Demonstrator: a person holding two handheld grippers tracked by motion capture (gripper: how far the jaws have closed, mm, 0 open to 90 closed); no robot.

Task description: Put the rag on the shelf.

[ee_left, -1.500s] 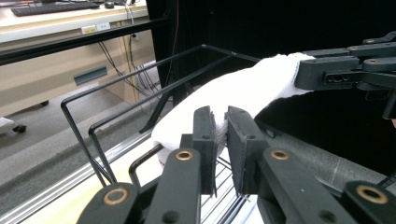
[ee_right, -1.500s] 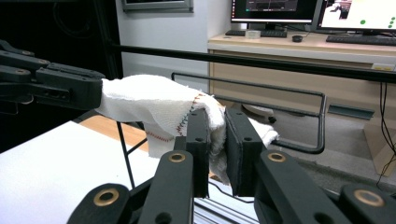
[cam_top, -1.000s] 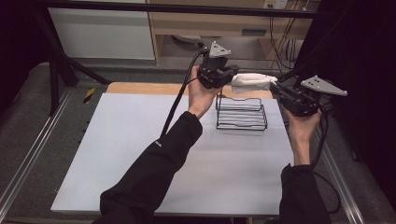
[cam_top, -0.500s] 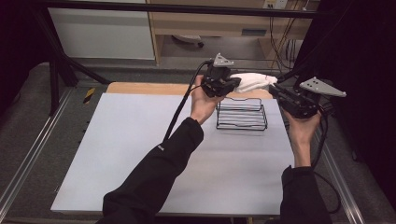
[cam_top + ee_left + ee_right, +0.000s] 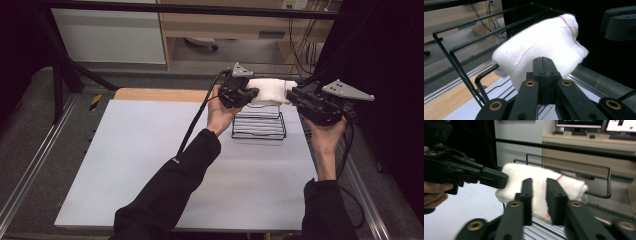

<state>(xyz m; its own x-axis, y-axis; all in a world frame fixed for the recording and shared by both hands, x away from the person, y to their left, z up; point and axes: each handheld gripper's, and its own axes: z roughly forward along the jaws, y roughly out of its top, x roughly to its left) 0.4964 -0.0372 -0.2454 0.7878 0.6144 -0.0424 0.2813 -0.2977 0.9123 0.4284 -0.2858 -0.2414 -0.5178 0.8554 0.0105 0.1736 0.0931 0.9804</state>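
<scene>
High view: left gripper is pinching the left end of a rolled white cloth that is sitting above the far edge of a black wire rack on the right far part of the grey table; right gripper is reaching the cloth's right end. Left gripper view: jaws are pressing together on the cloth, rack wires running at left. Right gripper view: jaws are standing slightly apart with the cloth between them, contact unclear, so I cannot tell if they are gripping it.

The left tongs hide the near edge of the white cloth (grip point unseen).
</scene>
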